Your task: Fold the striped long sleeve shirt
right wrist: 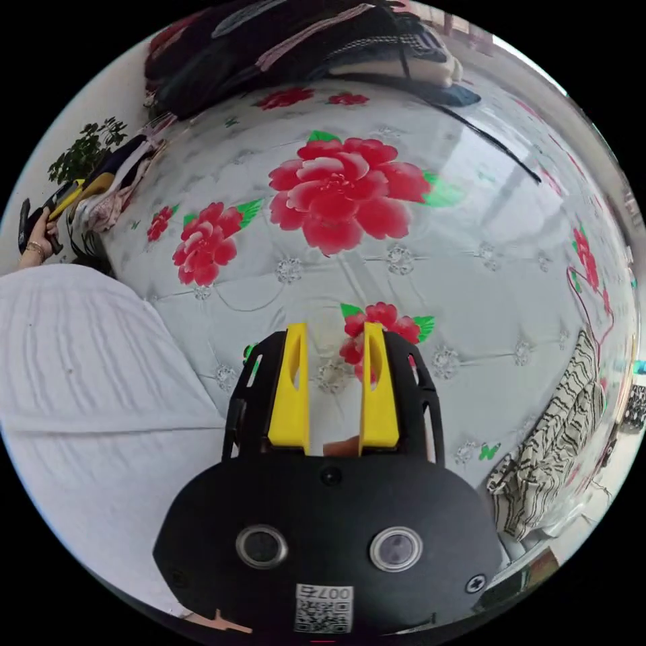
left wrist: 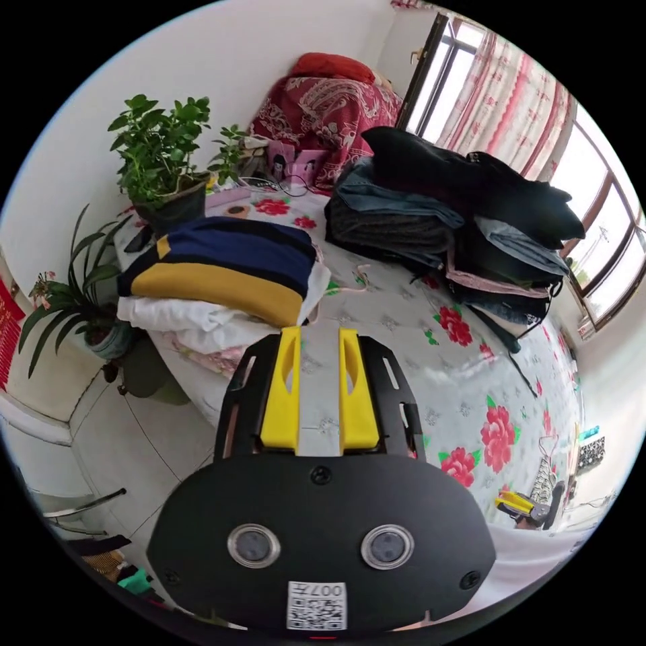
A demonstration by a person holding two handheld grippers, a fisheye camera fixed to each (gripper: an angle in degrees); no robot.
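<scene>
So the striped shirt (right wrist: 558, 431) is bunched at the right edge of the flowered bed (right wrist: 471, 222), long axis running along that edge, well apart from everything. Both the left gripper (left wrist: 319, 336) and right gripper (right wrist: 334, 331) hover empty, jaws spread apart. A folded navy-and-yellow top (left wrist: 229, 266) sits far left.

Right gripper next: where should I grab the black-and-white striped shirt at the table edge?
Take the bunched upper fold of the black-and-white striped shirt lying on the floral tablecloth, approaching from the open tabletop side; the rest hangs crumpled over the edge. The right gripper is open.

Striped shirt (right wrist: 552, 444), crumpled (unfolded), at bed's edge
</scene>
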